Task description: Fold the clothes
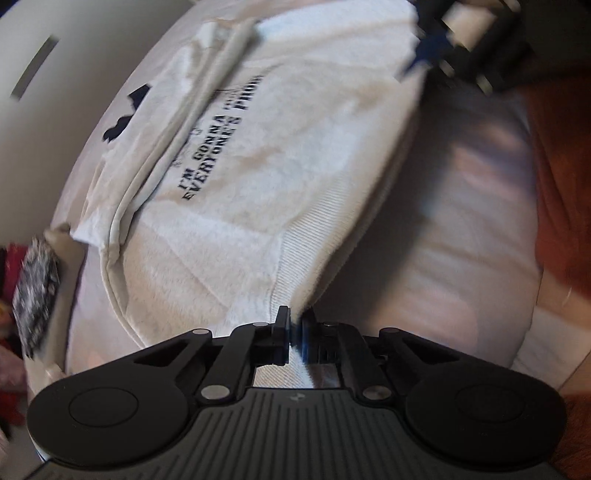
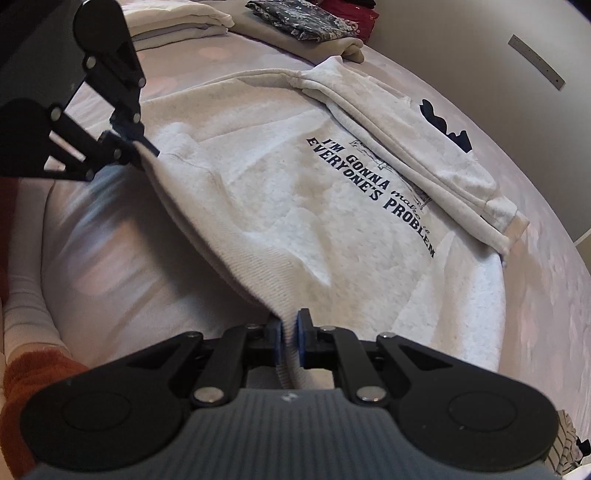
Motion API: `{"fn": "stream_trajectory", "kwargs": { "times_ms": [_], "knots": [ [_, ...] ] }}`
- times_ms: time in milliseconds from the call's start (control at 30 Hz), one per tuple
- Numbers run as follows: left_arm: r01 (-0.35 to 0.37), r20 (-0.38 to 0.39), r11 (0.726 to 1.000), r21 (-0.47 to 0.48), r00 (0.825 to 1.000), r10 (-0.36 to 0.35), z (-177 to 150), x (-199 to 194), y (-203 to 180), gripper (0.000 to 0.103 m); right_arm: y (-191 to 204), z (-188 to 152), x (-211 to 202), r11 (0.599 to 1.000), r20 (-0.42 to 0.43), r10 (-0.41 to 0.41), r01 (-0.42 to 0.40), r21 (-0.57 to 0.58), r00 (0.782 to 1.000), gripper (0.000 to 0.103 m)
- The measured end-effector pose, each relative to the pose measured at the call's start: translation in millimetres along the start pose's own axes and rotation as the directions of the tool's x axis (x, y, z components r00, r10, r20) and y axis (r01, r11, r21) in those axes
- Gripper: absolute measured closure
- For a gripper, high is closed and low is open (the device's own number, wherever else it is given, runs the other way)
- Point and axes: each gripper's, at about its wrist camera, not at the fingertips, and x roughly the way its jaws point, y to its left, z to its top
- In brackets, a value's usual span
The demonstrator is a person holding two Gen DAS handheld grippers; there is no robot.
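A pale grey sweatshirt [image 2: 295, 206] lies spread on a bed [image 2: 535, 258] covered in a light, faintly patterned sheet. Dark blue letters across its chest read "I'M GONNA ... EVERYONE'S PROBLEM", with a thin script word between the lines that is hard to read. One sleeve [image 2: 424, 147] is folded in across the sweatshirt's body, its ribbed cuff resting near the edge of the sweatshirt, and a dark blue shape is printed on the sleeve. The fabric looks soft and fleecy, with a ribbed band along the hem.

Both tongs grip that hem. The left gripper [image 1: 295, 325] is closed tight on the ribbed band, the cloth pinched between its blue-padded fingers. The right gripper [image 2: 290, 328] is likewise closed on the hem further along, and the edge between the two is lifted off the sheet, sagging in a curve.

Beyond the sweatshirt's far side sits a stack of folded clothes [image 2: 177, 22], pale ones beside a dark speckled piece and something red.
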Motion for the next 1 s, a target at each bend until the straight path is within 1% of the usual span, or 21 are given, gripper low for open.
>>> {"fn": "stream_trajectory", "kwargs": {
  "times_ms": [67, 100, 133, 167, 200, 300, 433, 500, 700, 767, 900, 967, 1000],
  "knots": [
    [0.027, 0.023, 0.997, -0.069, 0.999, -0.025, 1.4, -5.6, 15.1, 0.099, 3.7, 0.1, -0.2, 1.0, -0.005, -0.009, 0.009, -0.023, 1.0, 0.088],
    [0.037, 0.033, 0.994, -0.099, 0.999, -0.034, 2.2, -8.1, 21.8, 0.1, 7.2, 0.2, -0.2, 0.999, -0.008, -0.02, 0.02, -0.045, 1.0, 0.079],
    [0.045, 0.045, 0.992, -0.121, 0.998, -0.04, 3.6, -10.7, 27.6, 0.1, 10.7, 0.4, -0.3, 0.997, -0.01, -0.031, 0.031, -0.068, 0.999, 0.063],
    [0.05, 0.057, 0.989, -0.14, 0.997, -0.043, 5.3, -13.7, 32.6, 0.1, 15.5, 0.6, 0.5, 0.994, -0.019, -0.048, 0.046, -0.098, 0.999, 0.058],
    [0.057, 0.067, 0.986, -0.158, 0.997, -0.047, 7.4, -15.7, 37.5, 0.1, 21.1, 0.9, 1.8, 0.989, -0.03, -0.067, 0.063, -0.133, 0.997, 0.057],
    [0.076, 0.092, 0.976, -0.206, 0.994, -0.058, 14.9, -20.6, 51.6, 0.1, 36.4, 0.8, 11.1, 0.964, -0.083, -0.135, 0.111, -0.244, 0.987, 0.056],
    [0.094, 0.111, 0.965, -0.246, 0.991, -0.068, 23.6, -23.5, 70.2, 0.1, 46.6, -4.7, 22.9, 0.902, -0.128, -0.237, 0.169, -0.398, 0.963, 0.057],
    [0.1, 0.121, 0.962, -0.255, 0.99, -0.071, 26.8, -25.0, 78.4, 0.1, 39.3, -8.4, 25.8, 0.882, -0.148, -0.268, 0.181, -0.435, 0.952, 0.057],
    [0.117, 0.125, 0.957, -0.267, 0.988, -0.086, 27.6, -24.9, 96.0, 0.1, -2.9, -22.1, 26.4, 0.855, -0.224, -0.313, 0.171, -0.489, 0.923, 0.058],
    [0.125, 0.123, 0.958, -0.259, 0.988, -0.095, 26.1, -24.6, 97.0, 0.1, -15.6, -26.7, 19.9, 0.846, -0.226, -0.327, 0.178, -0.503, 0.918, 0.062],
    [0.118, 0.115, 0.969, -0.219, 0.989, -0.095, 22.3, -27.8, 91.1, 0.1, -34.8, -38.1, 3.8, 0.836, -0.221, -0.343, 0.189, -0.515, 0.913, 0.079],
    [0.109, 0.111, 0.976, -0.188, 0.99, -0.089, 19.9, -29.6, 86.4, 0.1, -43.0, -41.9, -5.3, 0.851, -0.221, -0.327, 0.185, -0.492, 0.919, 0.081],
    [0.104, 0.106, 0.981, -0.166, 0.991, -0.087, 18.1, -30.6, 82.9, 0.1, -46.8, -43.0, -9.4, 0.863, -0.224, -0.315, 0.179, -0.473, 0.922, 0.086]
  ]
}}
